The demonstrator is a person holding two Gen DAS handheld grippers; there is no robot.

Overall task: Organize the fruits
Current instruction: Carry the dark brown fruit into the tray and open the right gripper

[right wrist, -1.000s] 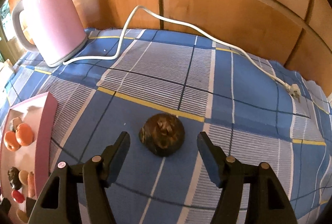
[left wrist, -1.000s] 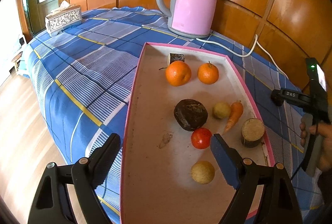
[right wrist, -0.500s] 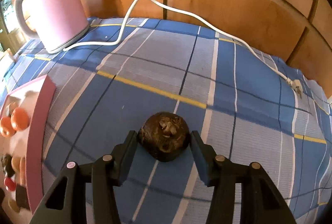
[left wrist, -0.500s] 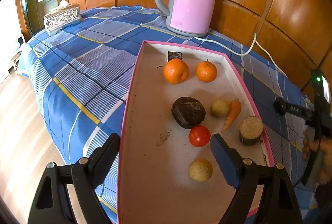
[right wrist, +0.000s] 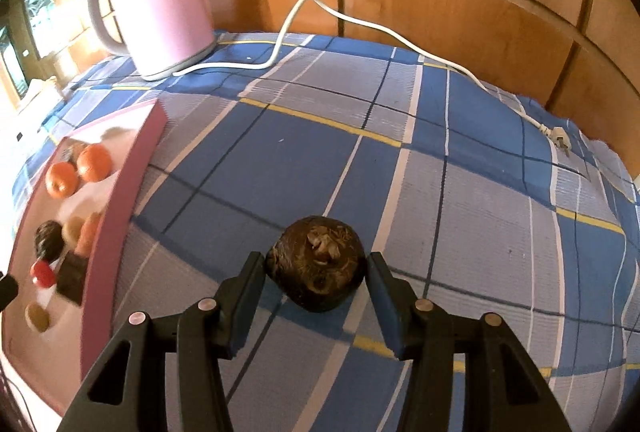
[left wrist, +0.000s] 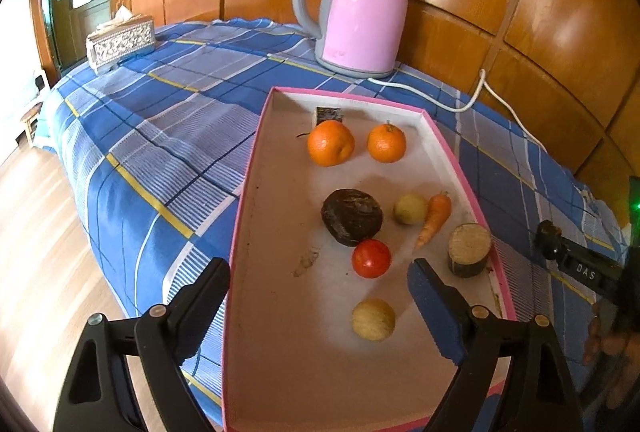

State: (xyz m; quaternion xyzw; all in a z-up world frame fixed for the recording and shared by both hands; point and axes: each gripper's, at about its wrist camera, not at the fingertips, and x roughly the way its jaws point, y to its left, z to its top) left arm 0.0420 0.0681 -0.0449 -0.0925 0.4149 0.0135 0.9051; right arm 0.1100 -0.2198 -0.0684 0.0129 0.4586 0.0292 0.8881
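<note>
Two right gripper [right wrist: 316, 272] pads seemingly pinch the dark, round, rough-skinned fruit [right wrist: 318, 268]; it may slip. Left gripper [left wrist: 316, 292] gapes wide, empty.

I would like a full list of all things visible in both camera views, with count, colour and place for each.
tray: one, pink rim, on the tablecloth
oranges: two, orange, far end of tray
dark round fruit: one, brown-black, tray middle
tomato: one, red, near the dark one
carrot: one, orange, right side of tray
pale round fruits: two, yellowish, in tray
cut stub: one, tan top, by right rim
dark fruit: one, brown, outside the tray
kettle: one, pink, by the wall
tissue box: one, silver, far left
tablecloth: one, blue checked
left gripper: open, over tray
right gripper: shut on the dark fruit
</note>
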